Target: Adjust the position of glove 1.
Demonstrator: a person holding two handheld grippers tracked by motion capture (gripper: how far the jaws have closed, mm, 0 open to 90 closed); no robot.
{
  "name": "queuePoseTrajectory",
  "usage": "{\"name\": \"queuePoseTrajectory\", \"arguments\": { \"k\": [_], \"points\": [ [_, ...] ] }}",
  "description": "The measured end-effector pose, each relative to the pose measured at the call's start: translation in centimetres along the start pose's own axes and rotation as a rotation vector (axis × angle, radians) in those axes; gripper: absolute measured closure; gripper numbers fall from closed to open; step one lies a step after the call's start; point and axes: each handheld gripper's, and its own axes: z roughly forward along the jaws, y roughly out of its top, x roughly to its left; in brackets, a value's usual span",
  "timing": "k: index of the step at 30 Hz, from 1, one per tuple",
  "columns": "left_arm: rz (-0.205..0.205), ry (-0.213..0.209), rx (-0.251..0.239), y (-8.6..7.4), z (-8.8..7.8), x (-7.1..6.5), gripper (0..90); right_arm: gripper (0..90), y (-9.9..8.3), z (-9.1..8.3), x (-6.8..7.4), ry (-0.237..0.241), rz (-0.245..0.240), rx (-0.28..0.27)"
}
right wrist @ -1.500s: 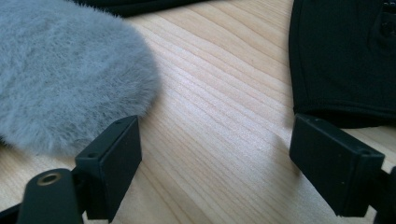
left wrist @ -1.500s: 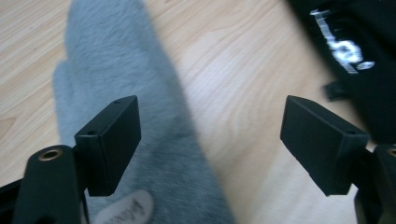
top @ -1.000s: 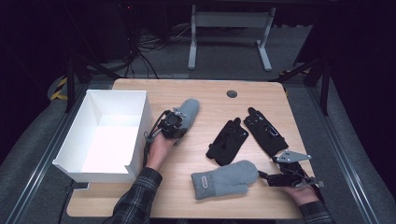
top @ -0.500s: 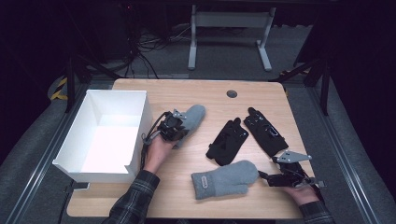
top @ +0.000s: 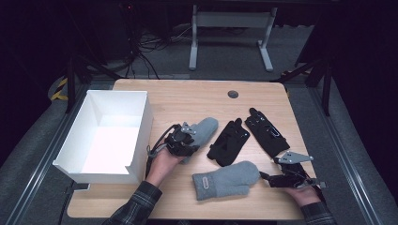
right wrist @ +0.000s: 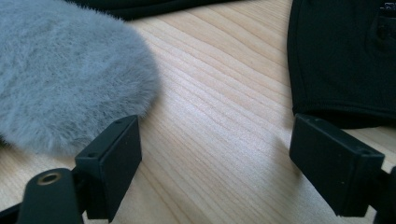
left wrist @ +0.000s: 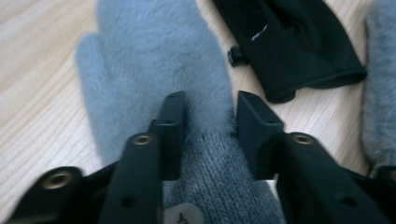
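Note:
A grey fuzzy mitten (top: 207,128) (left wrist: 154,56) lies on the wooden table (top: 187,98), just right of the white box. My left gripper (top: 191,137) (left wrist: 210,121) straddles its knitted cuff. Its jaws have just been opening and now stand apart, with the cuff between them. A second grey mitten (top: 225,180) (right wrist: 60,79) lies near the front edge. My right gripper (top: 265,176) (right wrist: 215,154) rests open beside its rounded tip, with only bare wood between the jaws.
Two black gloves (top: 230,140) (top: 267,133) lie between the mittens; one (left wrist: 289,46) sits just beyond the left jaws, one (right wrist: 345,56) by the right jaw. An open white box (top: 141,126) stands at the left. A cable hole (top: 233,94) is at the back.
My left gripper has drawn the first grey mitten to the right and nearer the black gloves. The right gripper has not moved.

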Motion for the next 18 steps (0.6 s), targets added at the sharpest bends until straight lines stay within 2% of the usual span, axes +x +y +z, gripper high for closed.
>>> {"name": "queuePoseTrajectory", "arguments": {
  "k": [2, 4, 6, 9, 10, 11, 13, 15, 18],
  "points": [
    [-0.005, 0.005, -0.01, 0.3, -0.3, 0.2, 56.7, 17.0, 0.0, 0.0, 0.0, -0.002, 0.0, 0.001],
    [0.001, 0.016, -0.021, 0.8, -0.5, 0.7, 50.3, 17.0, 0.0, 0.0, 0.0, -0.001, -0.001, 0.0],
    [-0.027, 0.034, -0.049, 1.4, -0.7, 1.8, 48.8, 17.0, 0.0, 0.0, 0.0, -0.001, -0.001, -0.001],
    [-0.073, 0.056, -0.051, 1.7, -0.3, 3.2, 47.0, 17.1, 0.0, 0.0, 0.0, -0.001, -0.001, -0.001],
    [-0.073, 0.056, -0.051, 1.7, -0.3, 3.2, 46.1, 17.1, 0.0, 0.0, 0.0, -0.001, -0.001, -0.001],
    [-0.099, 0.059, -0.054, 1.6, -0.2, 3.8, 46.1, 17.0, 0.0, 0.0, 0.0, -0.001, 0.0, -0.001],
    [-0.126, 0.086, -0.05, 1.4, 0.0, 4.6, 46.1, 17.1, -0.1, 0.0, 0.0, 0.0, 0.001, -0.003],
    [-0.16, 0.087, -0.022, 0.8, 0.7, 5.2, 46.0, 17.1, -0.1, 0.0, 0.0, 0.001, 0.0, -0.006],
    [-0.169, 0.083, 0.007, 0.3, 1.5, 5.4, 45.5, 17.1, -0.1, 0.0, 0.0, 0.001, 0.0, -0.006]
  ]
}}
